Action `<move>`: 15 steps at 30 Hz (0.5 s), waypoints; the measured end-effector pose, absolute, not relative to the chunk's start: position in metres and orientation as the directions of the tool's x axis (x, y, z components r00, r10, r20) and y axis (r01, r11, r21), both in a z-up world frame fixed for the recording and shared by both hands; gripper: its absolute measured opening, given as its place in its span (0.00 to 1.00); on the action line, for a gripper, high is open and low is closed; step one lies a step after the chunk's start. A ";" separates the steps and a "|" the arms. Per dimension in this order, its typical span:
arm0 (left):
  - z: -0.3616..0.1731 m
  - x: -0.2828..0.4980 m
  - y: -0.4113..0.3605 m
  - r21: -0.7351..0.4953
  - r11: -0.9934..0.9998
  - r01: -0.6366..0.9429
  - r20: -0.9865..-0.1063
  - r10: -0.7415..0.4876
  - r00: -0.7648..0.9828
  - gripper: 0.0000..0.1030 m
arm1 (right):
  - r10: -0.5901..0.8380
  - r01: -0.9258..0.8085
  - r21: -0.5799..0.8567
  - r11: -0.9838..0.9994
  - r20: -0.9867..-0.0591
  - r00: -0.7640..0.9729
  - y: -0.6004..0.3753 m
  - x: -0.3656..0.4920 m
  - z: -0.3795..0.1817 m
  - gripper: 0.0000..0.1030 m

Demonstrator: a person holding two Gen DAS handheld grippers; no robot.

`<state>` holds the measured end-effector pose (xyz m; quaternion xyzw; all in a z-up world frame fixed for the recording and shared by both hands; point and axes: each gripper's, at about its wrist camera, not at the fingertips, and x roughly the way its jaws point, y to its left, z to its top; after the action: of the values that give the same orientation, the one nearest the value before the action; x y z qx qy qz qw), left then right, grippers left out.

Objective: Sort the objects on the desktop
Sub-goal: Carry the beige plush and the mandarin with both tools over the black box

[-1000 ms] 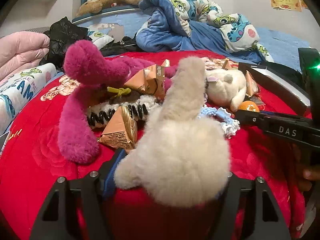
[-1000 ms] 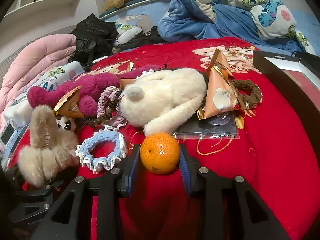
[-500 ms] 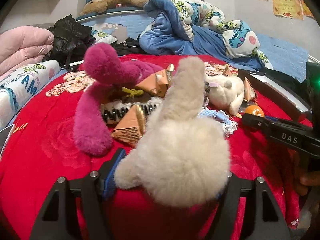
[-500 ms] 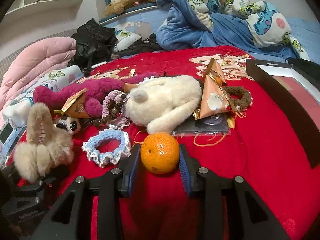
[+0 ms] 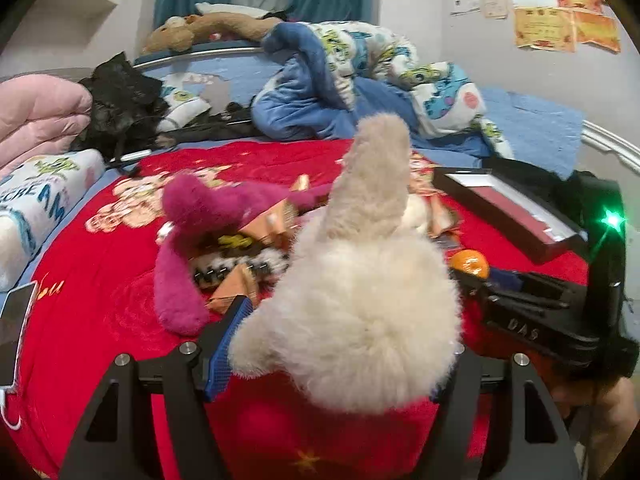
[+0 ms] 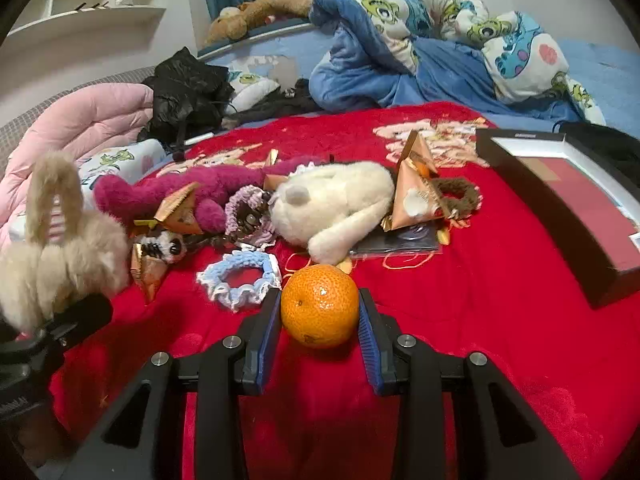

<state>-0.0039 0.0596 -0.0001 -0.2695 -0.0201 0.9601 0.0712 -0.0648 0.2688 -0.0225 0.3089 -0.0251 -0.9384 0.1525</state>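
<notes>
My left gripper (image 5: pixel 340 344) is shut on beige fluffy earmuffs (image 5: pixel 360 304) and holds them above the red blanket; they also show in the right wrist view (image 6: pixel 56 248). My right gripper (image 6: pixel 320 320) is shut on an orange mandarin (image 6: pixel 319 305), which also shows in the left wrist view (image 5: pixel 469 263). On the blanket lie magenta earmuffs (image 6: pixel 160 196), white fluffy earmuffs (image 6: pixel 336 204), a blue-white scrunchie (image 6: pixel 240 280), a pink scrunchie (image 6: pixel 248 216), a brown scrunchie (image 6: pixel 456 196) and several orange pyramid packets (image 6: pixel 412 192).
A black open box (image 6: pixel 560 204) with a red inside lies at the right on the red blanket (image 6: pixel 480 300). Rolled pink bedding (image 6: pixel 80 120), a black bag (image 6: pixel 184 88) and a blue quilt (image 6: pixel 400 52) lie behind. A phone (image 5: pixel 14 312) lies at the left edge.
Both grippers have risen and drawn back a little with their loads. The left wrist view has swung, so the pile now sits lower and further left. Both grips are unchanged.
</notes>
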 end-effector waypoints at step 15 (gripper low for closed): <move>0.056 0.036 0.144 -0.069 -0.956 -0.285 -0.527 0.277 -0.803 0.71 | -0.196 0.171 0.095 -0.981 -0.493 -0.848 0.339 0.006 0.029 0.33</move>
<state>0.0358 0.1444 0.0555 -0.2766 0.0070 0.9495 0.1481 0.0056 0.3395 0.0291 0.2586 -0.0238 -0.9610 0.0954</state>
